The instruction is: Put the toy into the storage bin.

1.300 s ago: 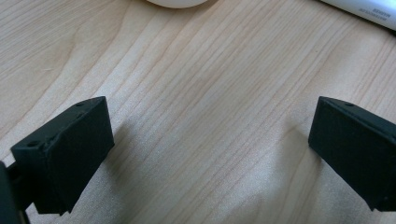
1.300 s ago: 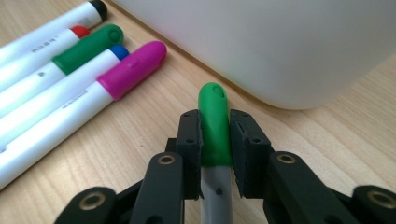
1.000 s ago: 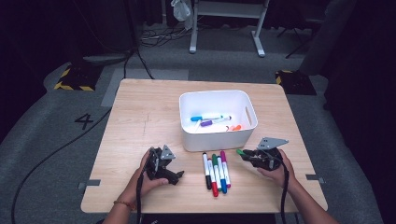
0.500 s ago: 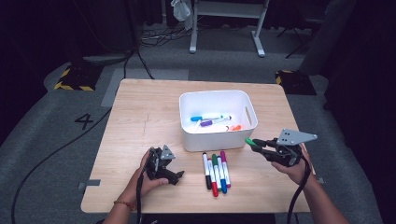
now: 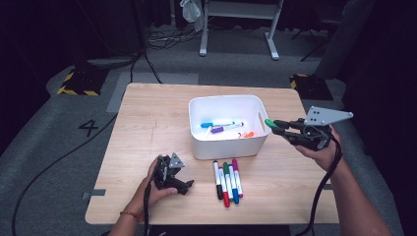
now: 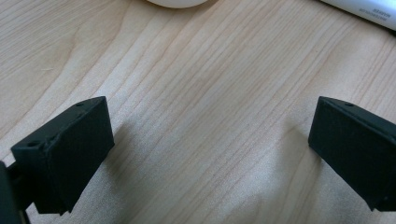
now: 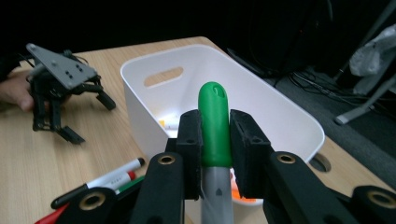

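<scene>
One green-capped marker (image 7: 215,126) is clamped in my right hand-held gripper (image 5: 279,129), cap pointing left toward the white bin (image 5: 196,142), whose right rim sits just beside and below it. My left hand-held gripper (image 5: 183,185) rests unclenched and empty on the surface (image 5: 147,123).

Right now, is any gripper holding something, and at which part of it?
The right gripper holds a green-capped marker, clamped on the cap near its lower end. The left gripper stands open on the table, holding nothing.
</scene>
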A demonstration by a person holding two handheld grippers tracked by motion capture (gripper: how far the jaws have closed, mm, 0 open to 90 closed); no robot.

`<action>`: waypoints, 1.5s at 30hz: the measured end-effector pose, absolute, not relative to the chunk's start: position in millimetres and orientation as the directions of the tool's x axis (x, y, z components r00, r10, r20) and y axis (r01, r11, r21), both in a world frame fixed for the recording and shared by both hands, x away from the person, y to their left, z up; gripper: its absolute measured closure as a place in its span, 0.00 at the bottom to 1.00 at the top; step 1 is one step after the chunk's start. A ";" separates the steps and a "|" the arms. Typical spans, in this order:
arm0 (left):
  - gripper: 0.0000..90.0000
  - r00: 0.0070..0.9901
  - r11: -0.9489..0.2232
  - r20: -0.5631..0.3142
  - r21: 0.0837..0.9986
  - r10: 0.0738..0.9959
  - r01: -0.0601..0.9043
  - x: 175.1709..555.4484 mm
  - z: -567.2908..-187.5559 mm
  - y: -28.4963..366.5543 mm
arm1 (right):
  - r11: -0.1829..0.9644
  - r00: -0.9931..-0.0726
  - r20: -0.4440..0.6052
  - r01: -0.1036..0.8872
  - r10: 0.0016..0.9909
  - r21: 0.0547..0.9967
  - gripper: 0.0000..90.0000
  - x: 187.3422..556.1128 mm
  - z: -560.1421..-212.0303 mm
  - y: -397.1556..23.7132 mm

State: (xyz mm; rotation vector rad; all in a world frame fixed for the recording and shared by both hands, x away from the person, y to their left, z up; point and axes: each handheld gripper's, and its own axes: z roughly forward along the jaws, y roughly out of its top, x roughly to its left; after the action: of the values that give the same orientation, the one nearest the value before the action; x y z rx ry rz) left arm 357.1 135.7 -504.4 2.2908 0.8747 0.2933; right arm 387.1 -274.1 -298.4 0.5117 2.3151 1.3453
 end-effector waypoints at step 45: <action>0.00 0.751 -0.559 -0.024 0.652 0.659 0.511 357.0 -504.4 135.7 | 0.743 -0.951 -0.175 0.076 0.254 0.665 0.84 480.6 -336.2 -149.3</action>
State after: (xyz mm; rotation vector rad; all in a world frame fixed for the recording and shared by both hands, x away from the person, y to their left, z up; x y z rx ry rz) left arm 357.0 135.7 -504.4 2.2912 0.8743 0.2939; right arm 480.6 -149.3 -336.2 0.2601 2.6891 1.0107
